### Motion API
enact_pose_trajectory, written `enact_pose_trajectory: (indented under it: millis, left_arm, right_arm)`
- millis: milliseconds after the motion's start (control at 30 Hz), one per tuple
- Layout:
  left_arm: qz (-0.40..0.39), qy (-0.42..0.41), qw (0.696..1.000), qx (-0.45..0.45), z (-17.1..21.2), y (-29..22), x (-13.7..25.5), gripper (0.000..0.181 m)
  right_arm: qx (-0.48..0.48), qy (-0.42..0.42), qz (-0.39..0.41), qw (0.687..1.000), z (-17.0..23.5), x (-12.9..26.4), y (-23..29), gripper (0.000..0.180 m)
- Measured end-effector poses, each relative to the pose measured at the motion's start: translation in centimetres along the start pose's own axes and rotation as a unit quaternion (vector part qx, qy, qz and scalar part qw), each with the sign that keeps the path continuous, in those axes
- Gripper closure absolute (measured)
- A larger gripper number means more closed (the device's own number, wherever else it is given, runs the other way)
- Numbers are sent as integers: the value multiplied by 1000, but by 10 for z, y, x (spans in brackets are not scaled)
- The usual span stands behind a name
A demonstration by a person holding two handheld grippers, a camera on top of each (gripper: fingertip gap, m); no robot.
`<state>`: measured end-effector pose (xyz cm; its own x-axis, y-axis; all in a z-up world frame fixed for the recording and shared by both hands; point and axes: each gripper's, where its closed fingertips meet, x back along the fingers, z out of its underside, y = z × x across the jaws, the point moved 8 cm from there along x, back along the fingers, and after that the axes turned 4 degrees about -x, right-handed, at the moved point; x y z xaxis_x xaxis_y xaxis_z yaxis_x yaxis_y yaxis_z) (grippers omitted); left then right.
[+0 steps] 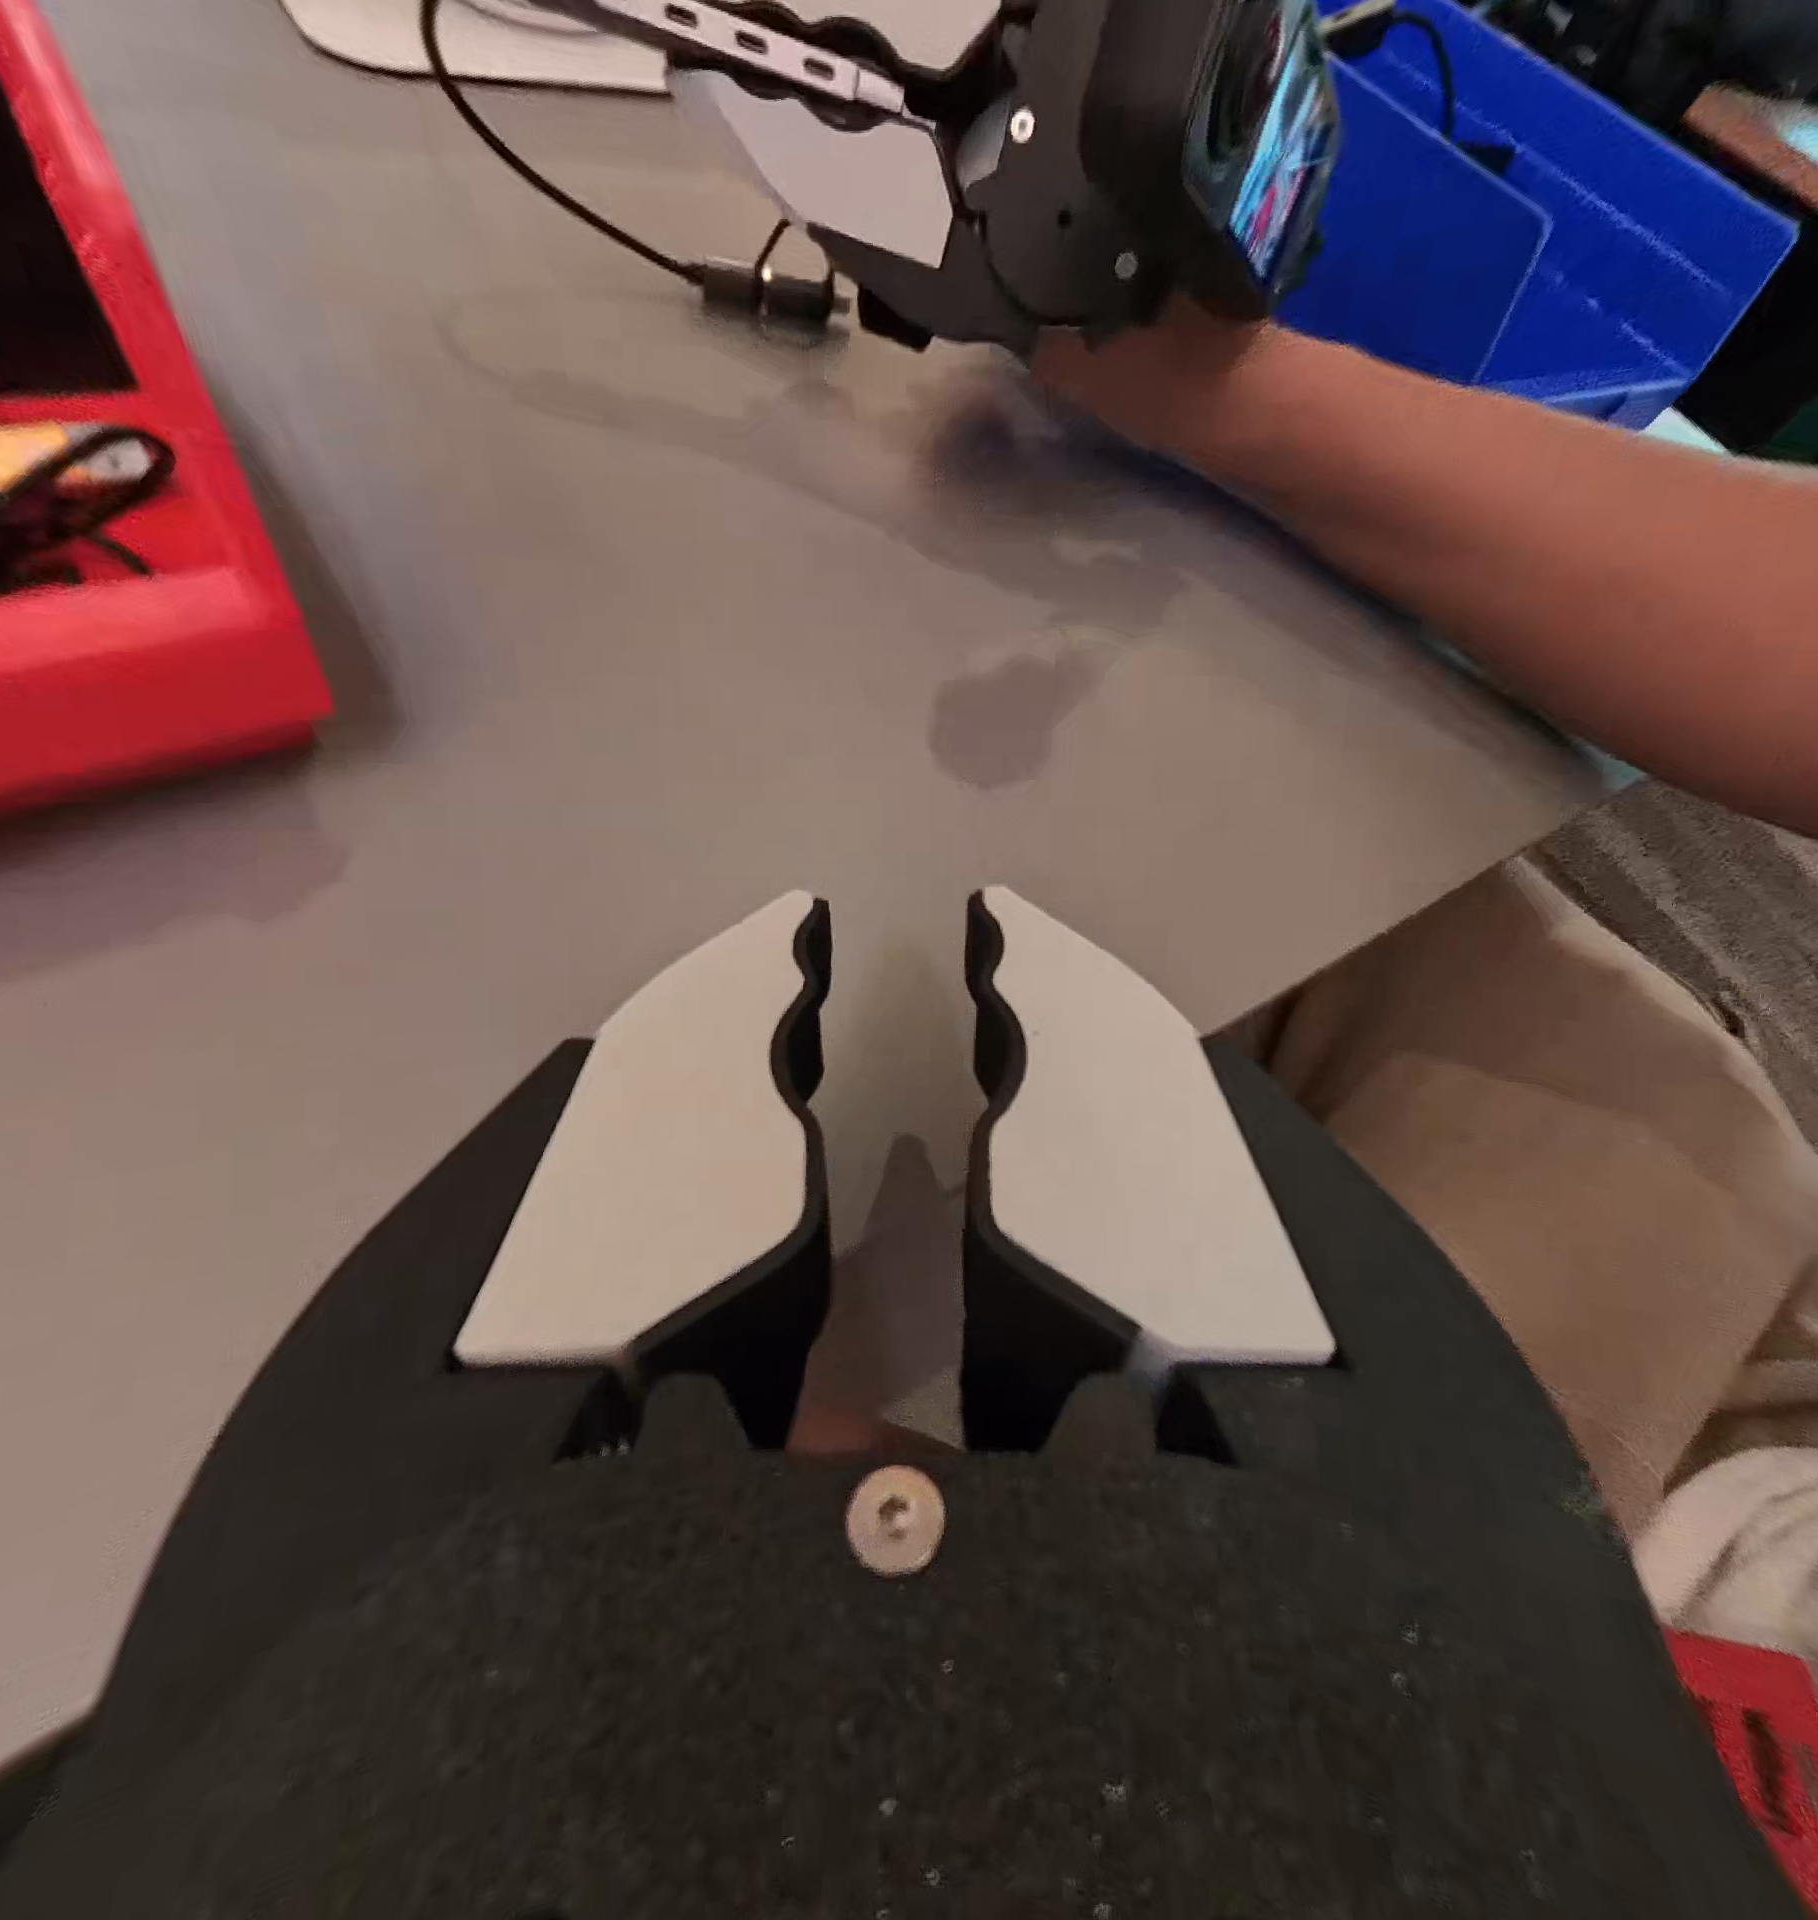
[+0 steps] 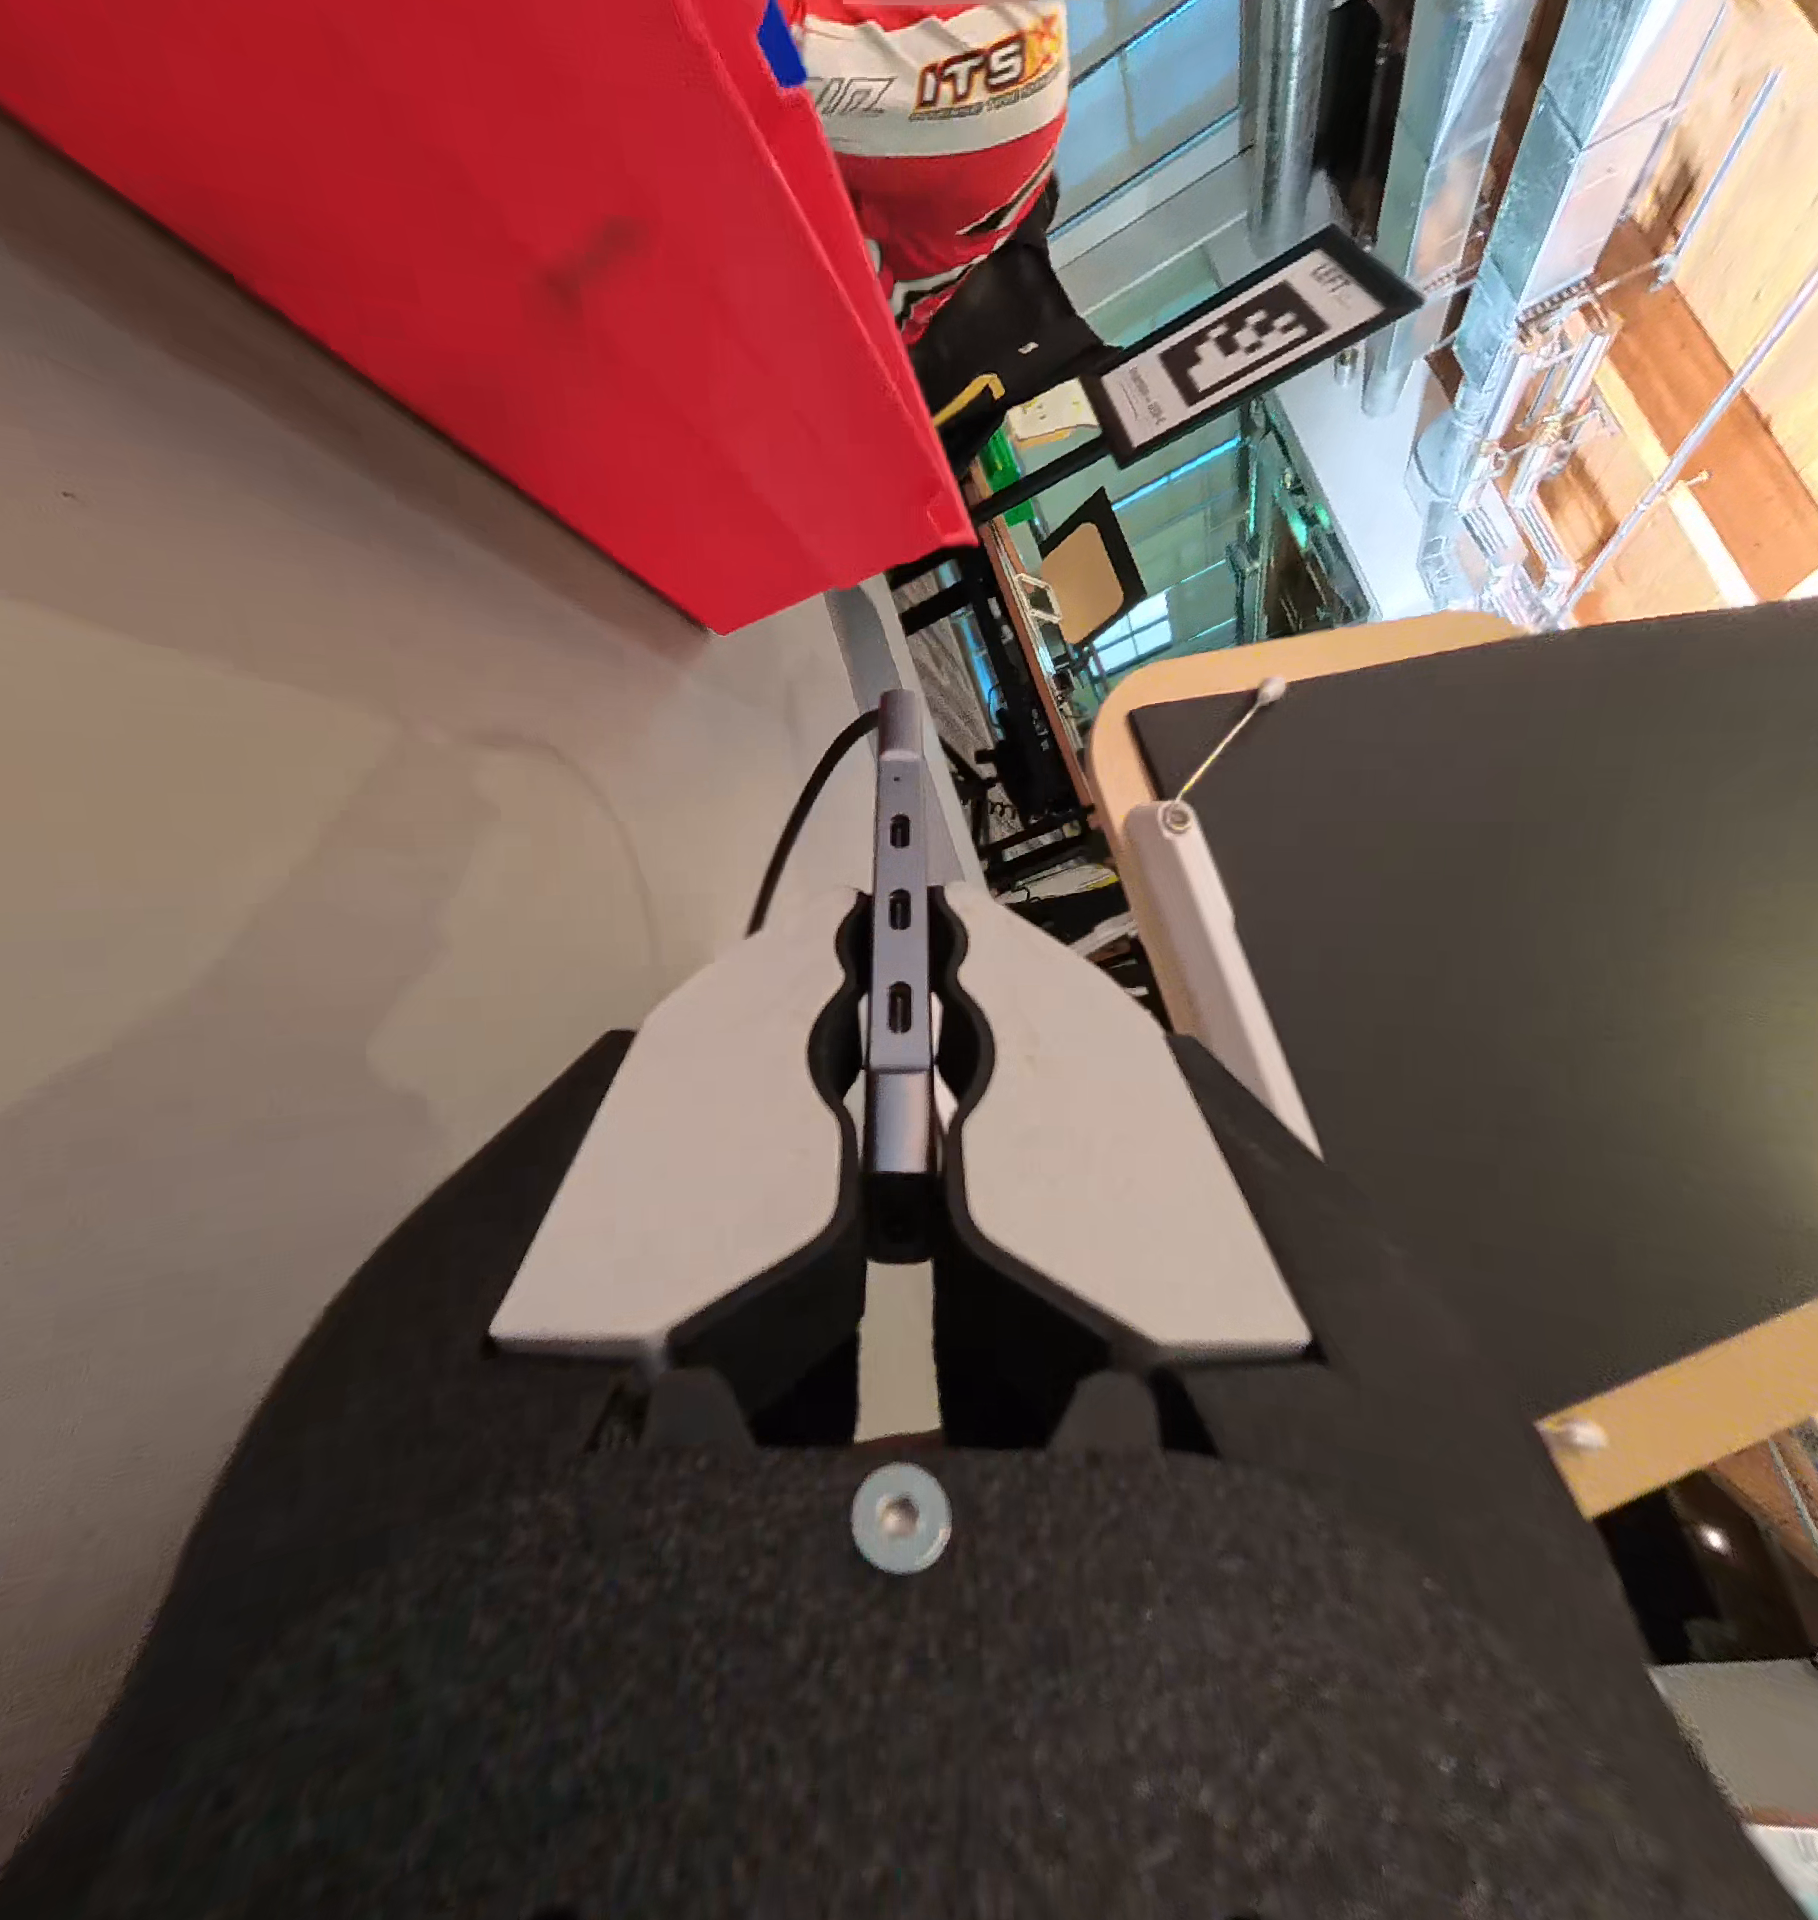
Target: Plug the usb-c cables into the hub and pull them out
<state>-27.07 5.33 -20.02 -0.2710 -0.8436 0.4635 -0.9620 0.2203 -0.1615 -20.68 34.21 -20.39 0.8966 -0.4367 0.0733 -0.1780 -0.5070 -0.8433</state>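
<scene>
My right gripper (image 2: 900, 909) is shut on a slim grey USB-C hub (image 2: 900, 862), held on edge with its three ports in view and a black lead leaving its far end. The left wrist view shows the same hub (image 1: 770, 52) in the right gripper (image 1: 780, 104) at the top, above the table. A black cable with its plug (image 1: 770, 286) lies on the grey table below that gripper. My left gripper (image 1: 898, 904) is open and empty, low over the table's near edge, well short of the cable.
A red bin (image 1: 146, 582) with dark cables in it stands at the left, and it also shows in the right wrist view (image 2: 489, 270). A blue bin (image 1: 1528, 239) stands at the back right. A person's forearm (image 1: 1507, 540) crosses the table's right side. About 25 centimetres separates my left fingertips from my right.
</scene>
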Motion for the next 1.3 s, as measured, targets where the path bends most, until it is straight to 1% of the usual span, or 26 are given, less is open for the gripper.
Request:
enact_pose_trajectory:
  millis: [33,67,100,167,233,300,500,600,700,767,867,900,933,1000,1067,1167,1300]
  left_arm:
    - [2,3,1000,4,3,2,4,156]
    - [-2,6,1000,0,3,5,8,156]
    - [-13,0,1000,-6,1,10,12,156]
    - [-24,-11,999,-22,2,18,14,156]
    - [-41,13,998,-37,7,28,13,156]
    - [-68,26,996,-44,7,36,13,155]
    - [-100,20,993,-55,5,45,14,155]
    - [-83,13,995,-44,3,47,11,154]
    - [-67,6,996,-63,0,52,9,155]
    - [-44,5,995,-85,-11,61,13,166]
    - [-64,-7,982,-179,-58,87,26,167]
    - [-47,6,976,-213,-73,97,27,164]
    - [-24,35,971,-237,-83,107,24,162]
    - [-12,110,963,-245,-97,139,8,149]
    - [-11,189,950,-250,-105,170,-13,149]
    - [34,271,923,-271,-102,198,-42,149]
    - [26,341,883,-322,-98,215,-66,149]
  right_arm:
    - [-2,-3,-1,1000,2,0,5,170]
    - [18,-8,-4,1000,0,3,8,170]
    - [34,-17,9,999,-5,5,10,170]
    - [55,-36,-7,998,-12,8,20,170]
    - [88,-41,-23,995,-15,7,30,170]
    - [92,-56,-32,994,-17,8,31,170]
    - [22,-63,-20,998,-14,6,15,170]
    - [-11,-63,-19,998,-11,6,8,170]
    - [-16,-62,-23,998,-10,6,8,170]
    - [-3,-58,-24,998,-10,6,11,170]
    - [15,-56,-29,998,-12,6,16,170]
    - [13,-58,-31,998,-12,6,16,170]
    - [7,-59,-34,998,-12,6,15,171]
    - [-7,-60,-33,998,-11,6,13,170]
    - [-18,-58,-32,998,-10,5,10,170]
    - [-19,-55,-33,998,-9,5,10,170]
    - [-4,-55,-40,998,-11,4,14,170]
